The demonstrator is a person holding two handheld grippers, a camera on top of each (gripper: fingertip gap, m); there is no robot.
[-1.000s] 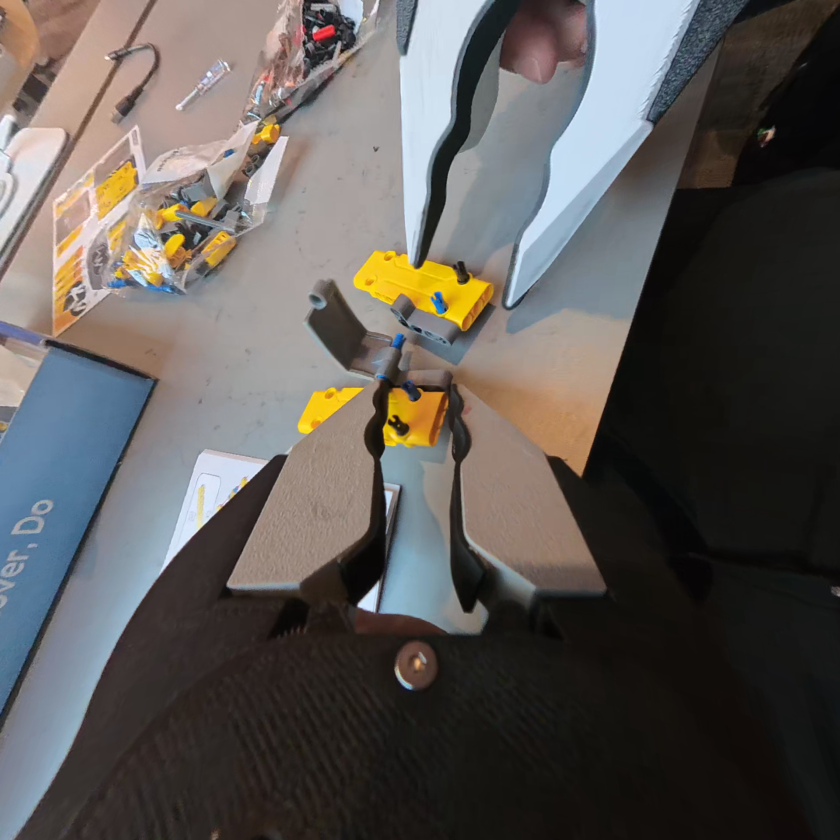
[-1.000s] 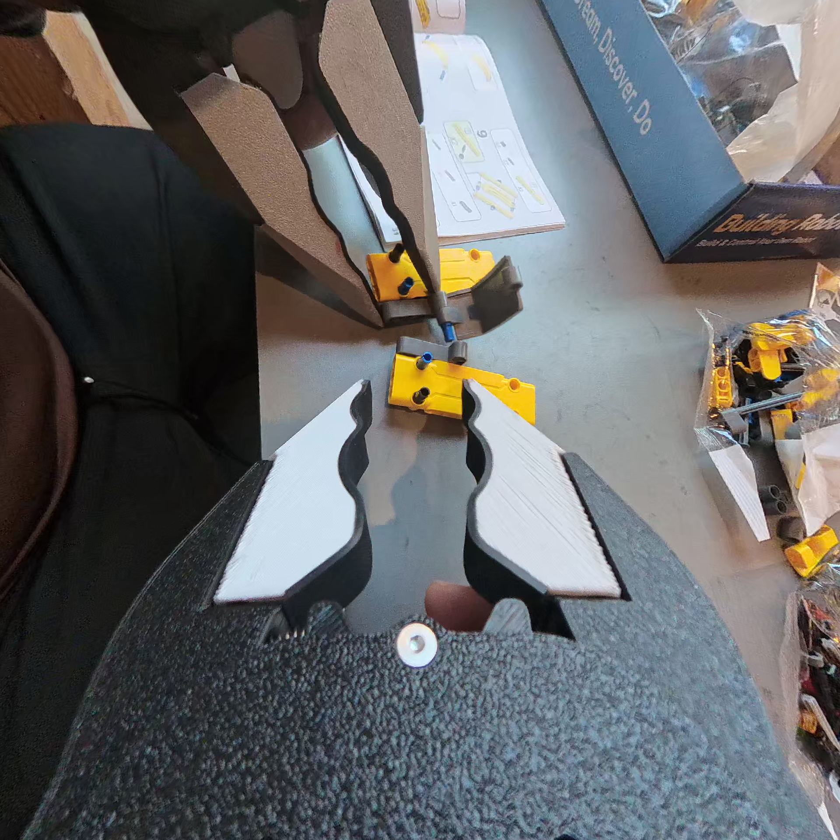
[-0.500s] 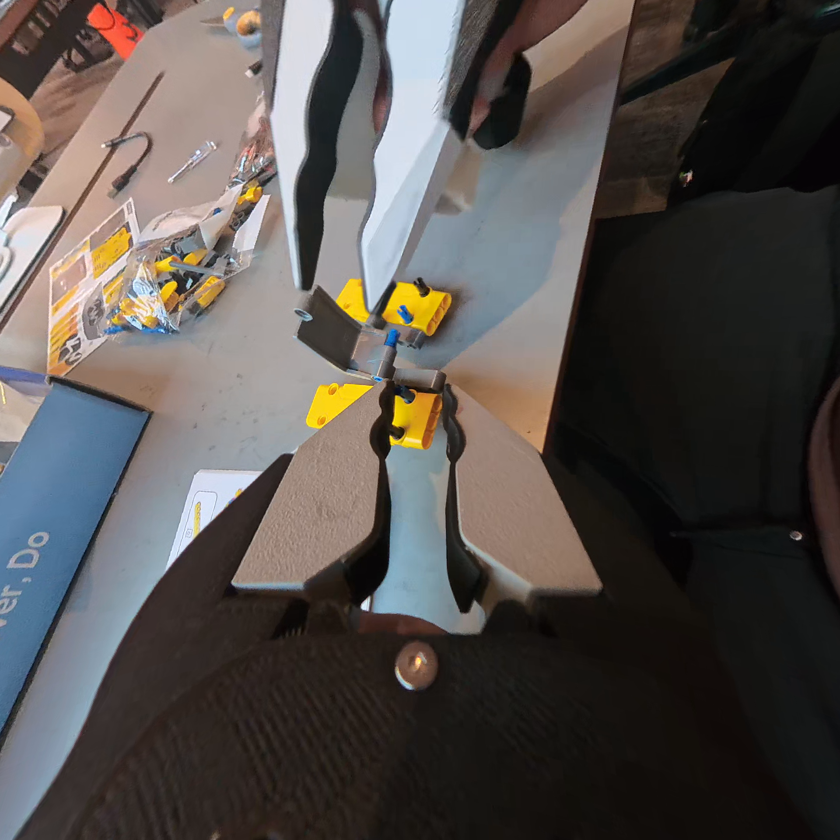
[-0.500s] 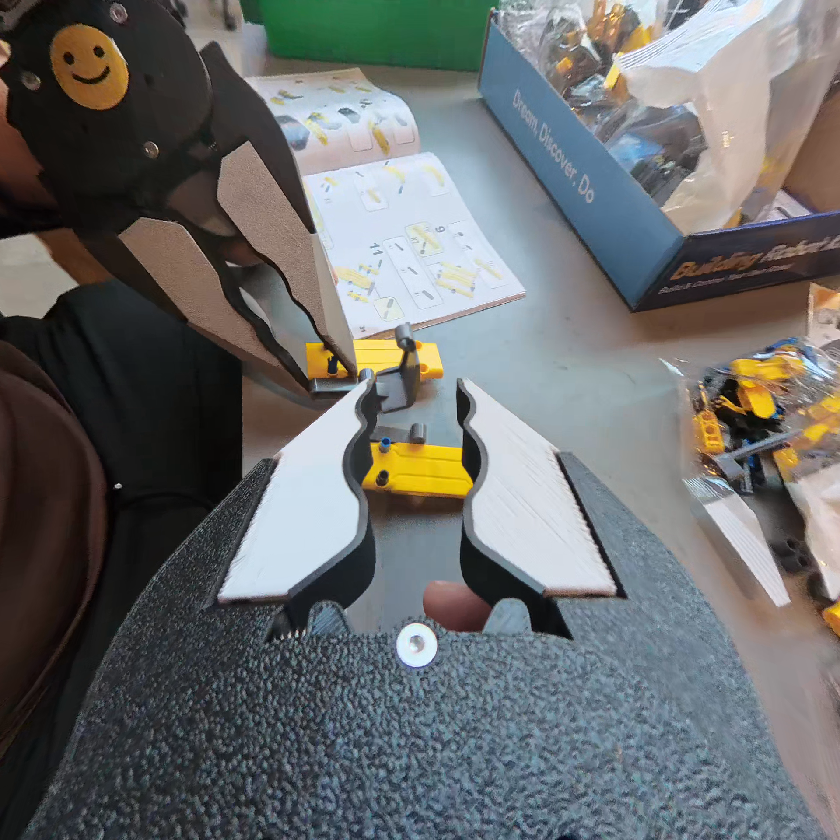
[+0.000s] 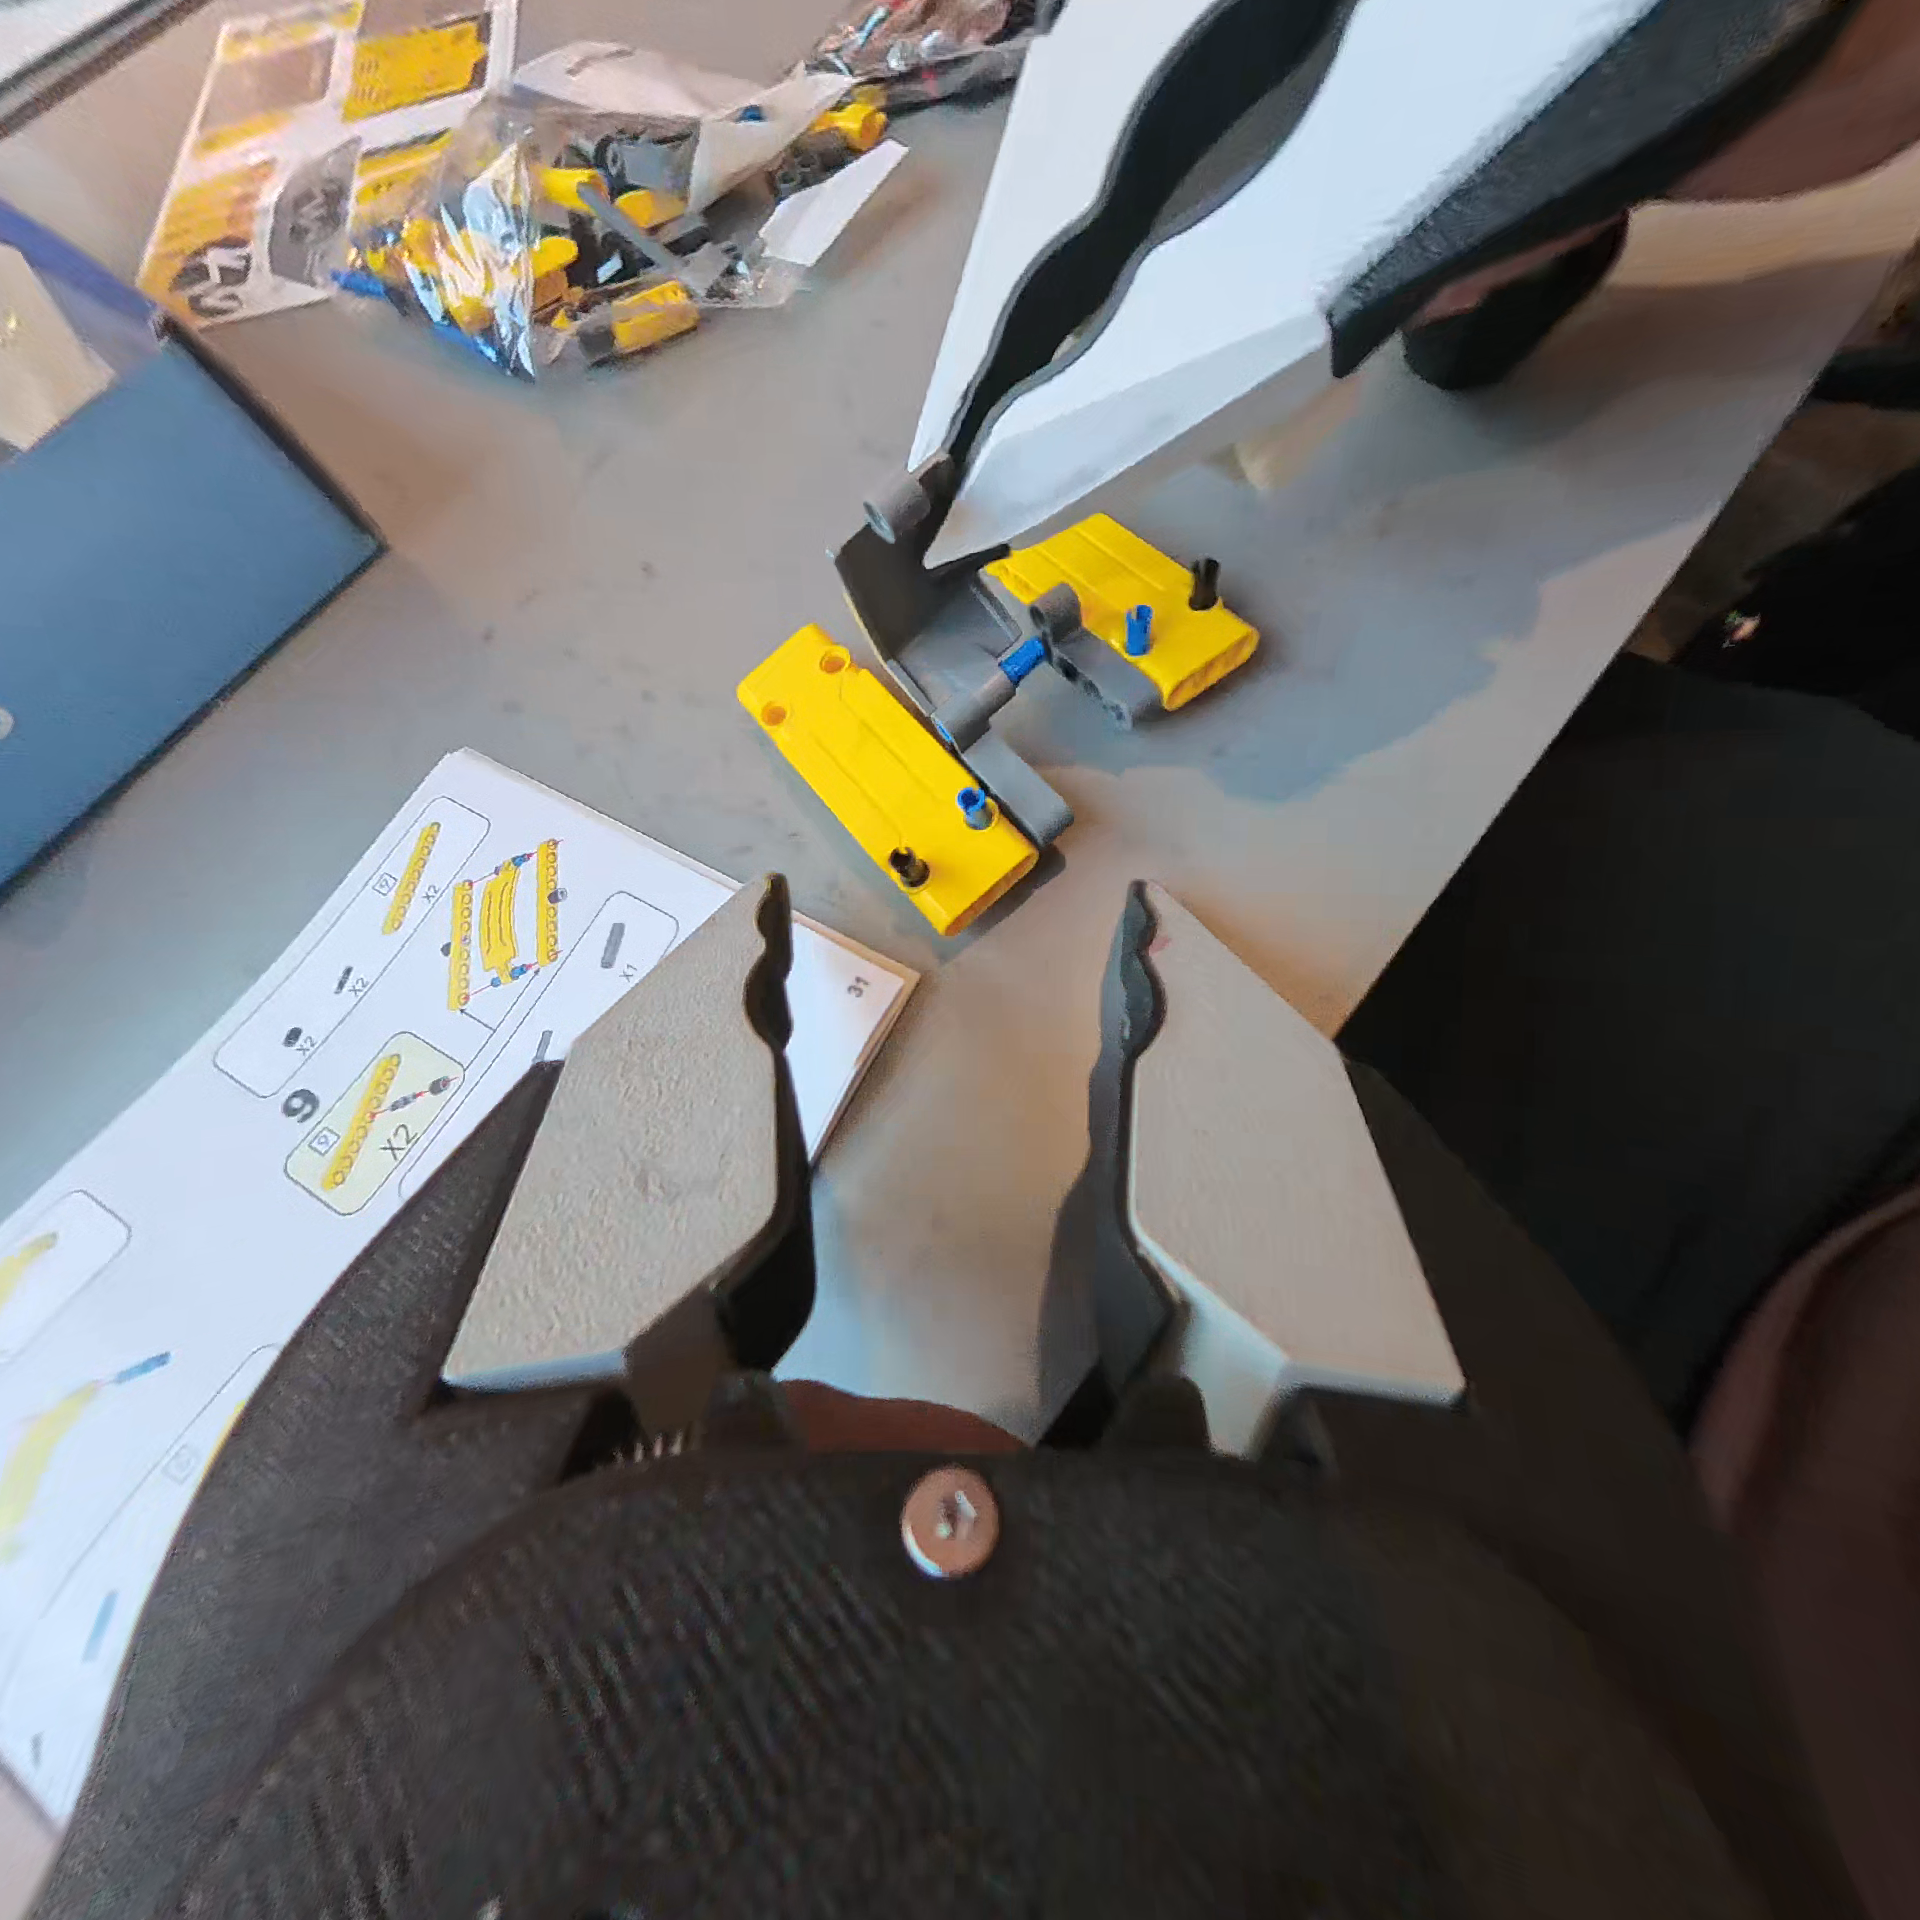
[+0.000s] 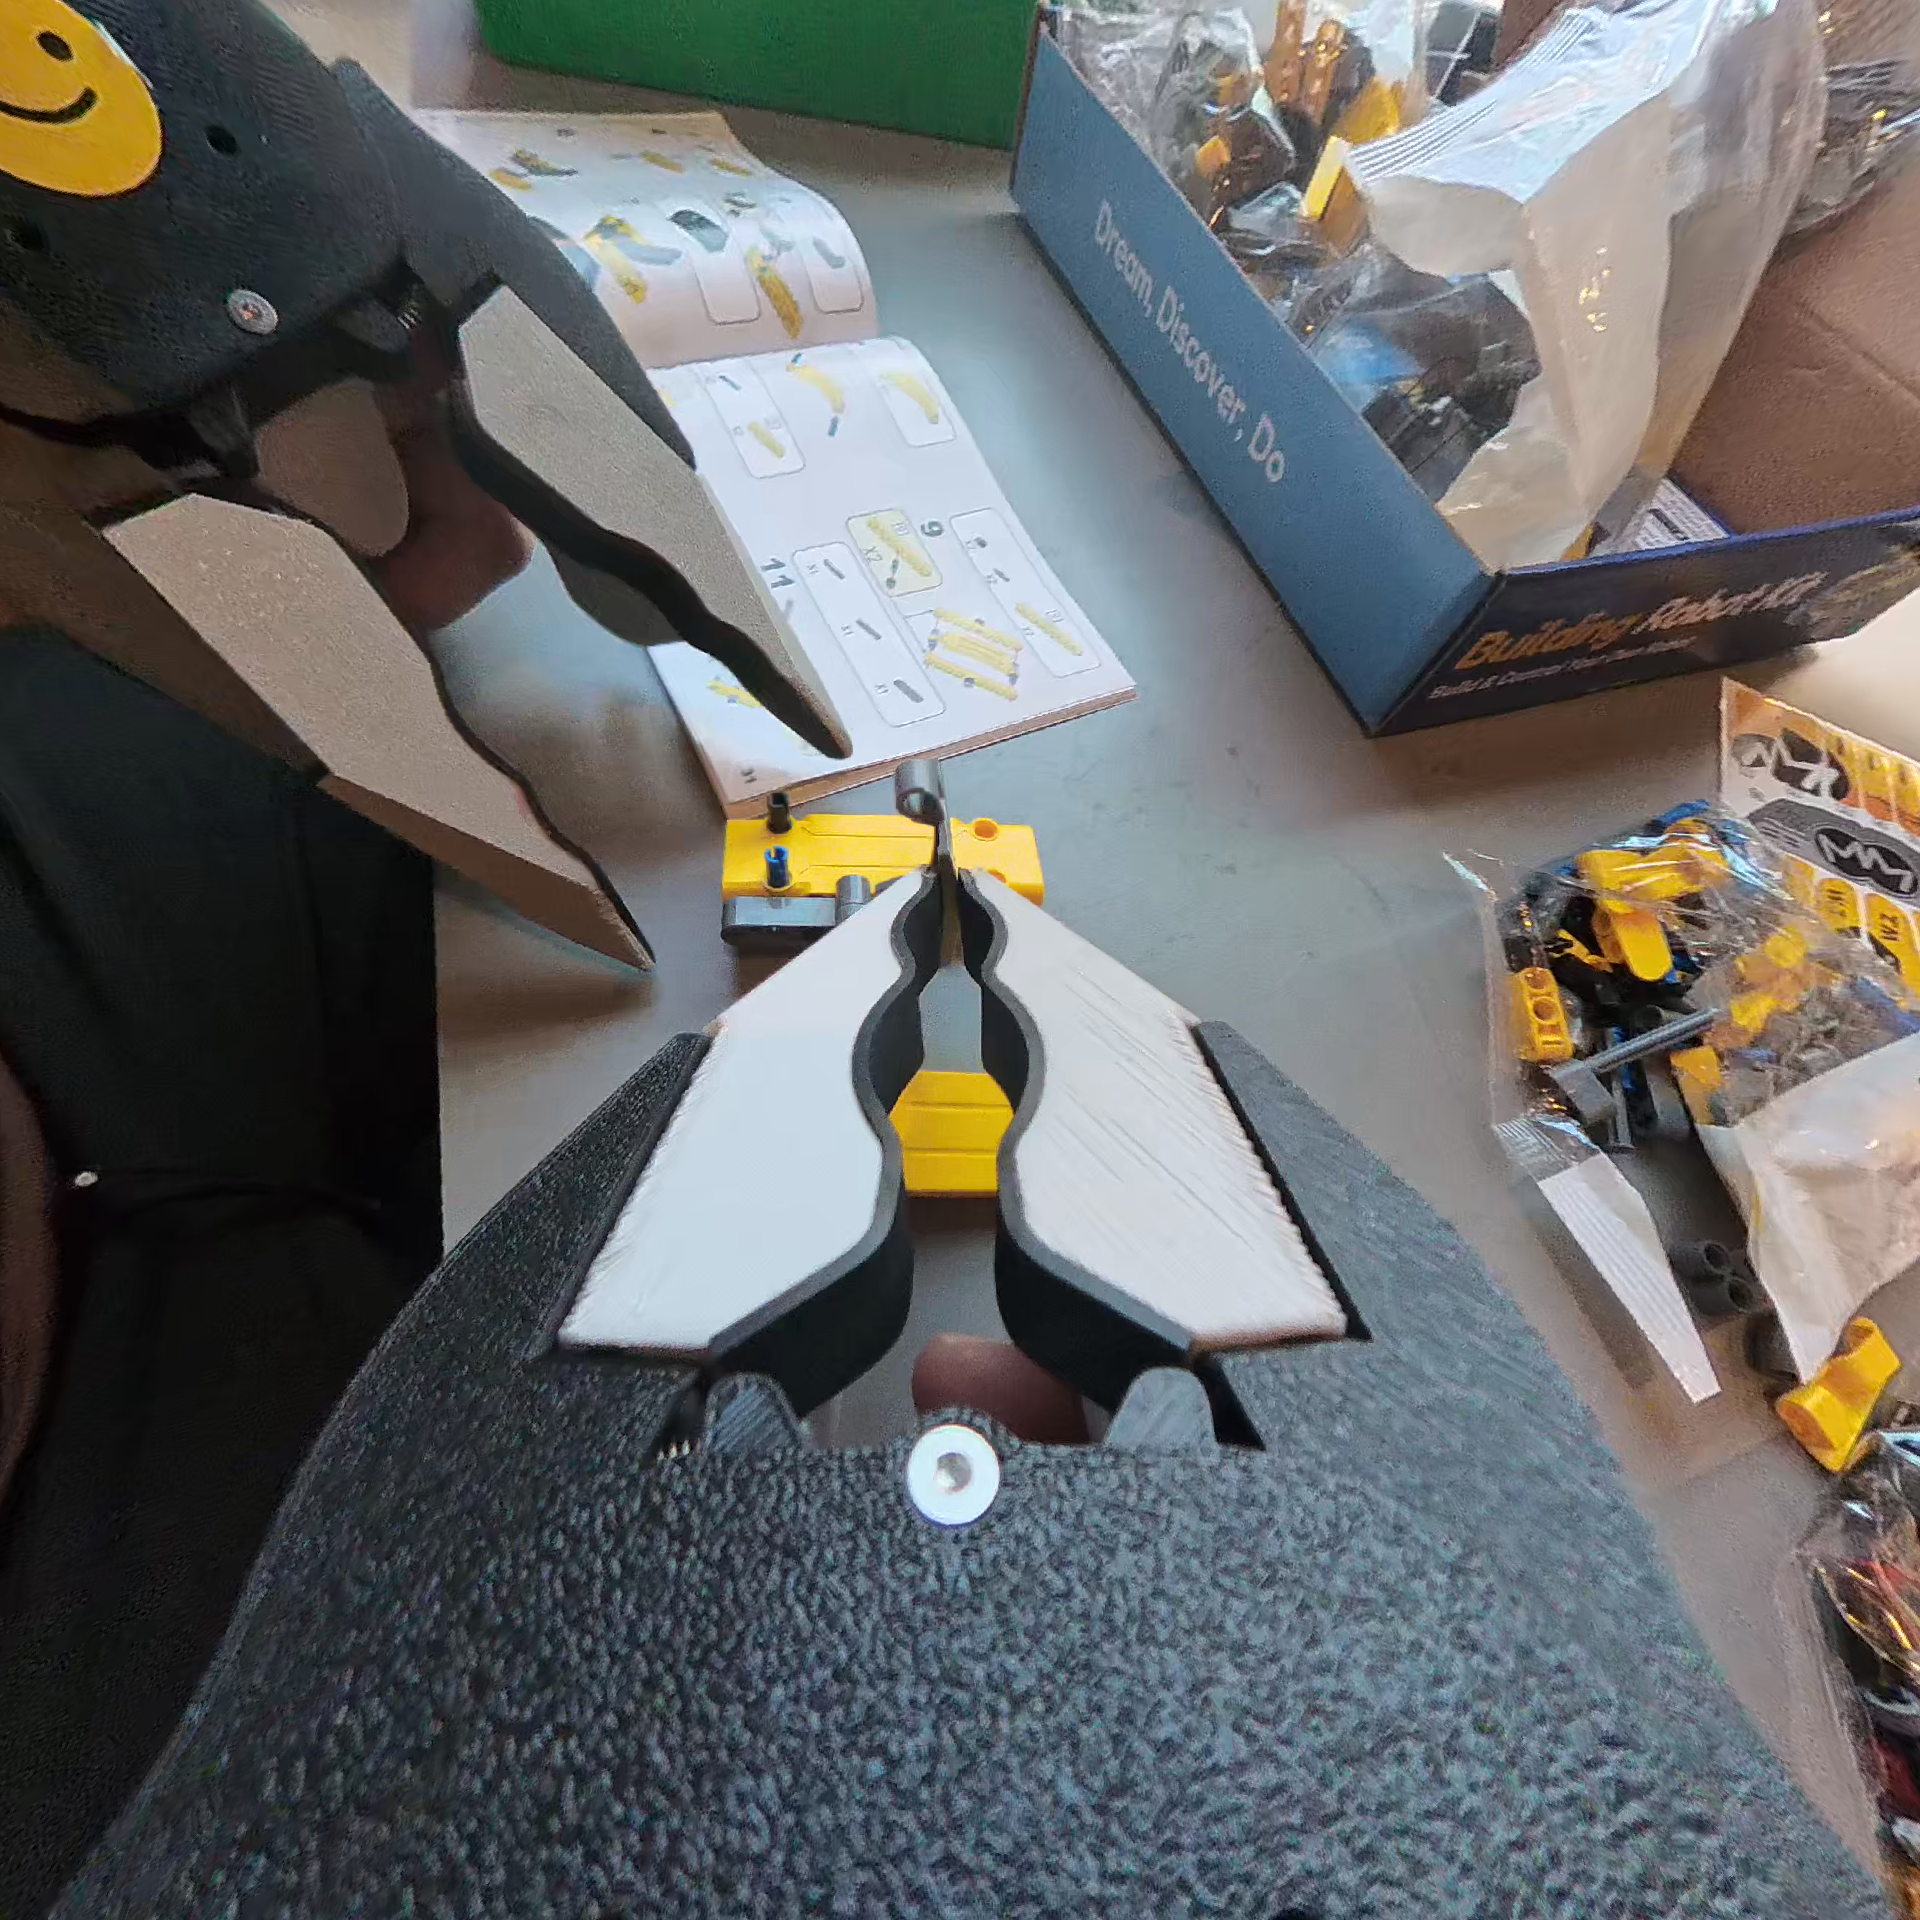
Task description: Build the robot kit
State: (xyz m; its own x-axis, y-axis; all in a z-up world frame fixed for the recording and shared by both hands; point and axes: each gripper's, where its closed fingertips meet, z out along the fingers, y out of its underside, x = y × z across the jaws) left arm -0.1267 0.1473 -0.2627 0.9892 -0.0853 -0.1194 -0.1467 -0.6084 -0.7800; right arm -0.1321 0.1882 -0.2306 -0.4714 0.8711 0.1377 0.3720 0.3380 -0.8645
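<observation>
Pinching the grey panel (image 6: 940, 831) of the yellow assembly (image 5: 997, 717), right gripper (image 6: 945, 883) nearly closed; left gripper (image 5: 951, 904) gapes empty beside it above the bench (image 5: 582, 540).

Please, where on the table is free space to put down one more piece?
Bare grey table lies between the blue box, the bag of parts and the yellow-grey assembly. Around that assembly it is crowded: both claws and the instruction booklet.
</observation>
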